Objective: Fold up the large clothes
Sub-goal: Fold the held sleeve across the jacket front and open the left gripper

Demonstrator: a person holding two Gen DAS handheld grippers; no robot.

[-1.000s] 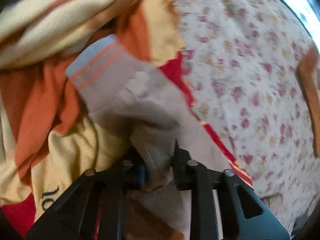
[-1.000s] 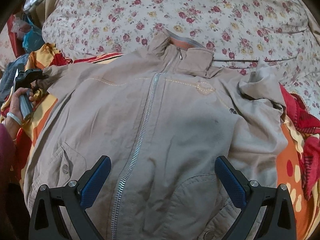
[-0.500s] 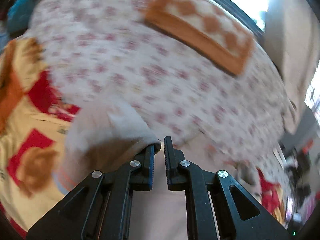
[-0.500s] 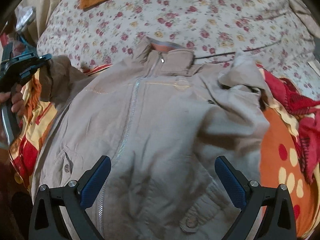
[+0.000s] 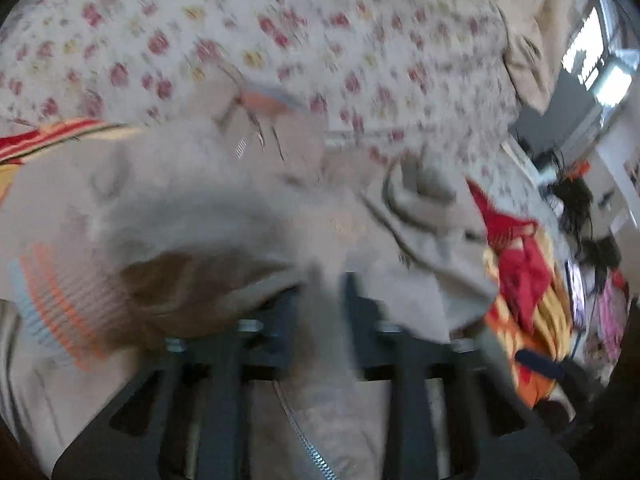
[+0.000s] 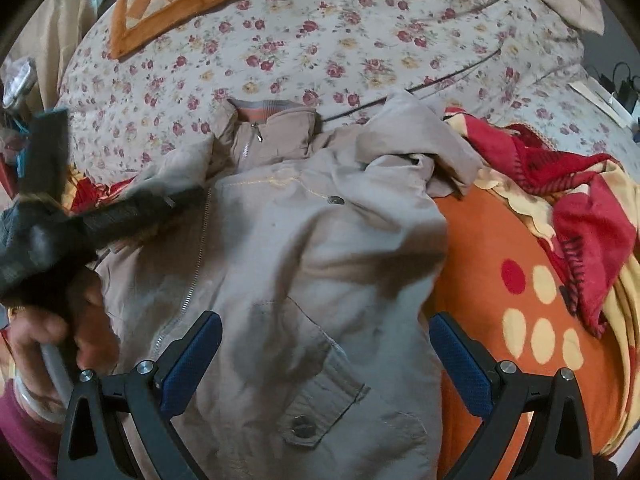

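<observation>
While our left gripper (image 5: 320, 300) pinches the beige jacket's (image 6: 288, 240) sleeve at 9 o'clock, our right gripper (image 6: 324, 352) hovers wide open above its hem.

A lived-in bedroom at home: a bed under a floral sheet (image 6: 320, 40), an orange checked cushion (image 6: 180, 4) at its far left, and bright blankets (image 6: 560, 220) heaped at right.

The left claw (image 5: 320, 300) stands slightly parted and blurred, while the right claw (image 6: 326, 354) gapes wide.
</observation>
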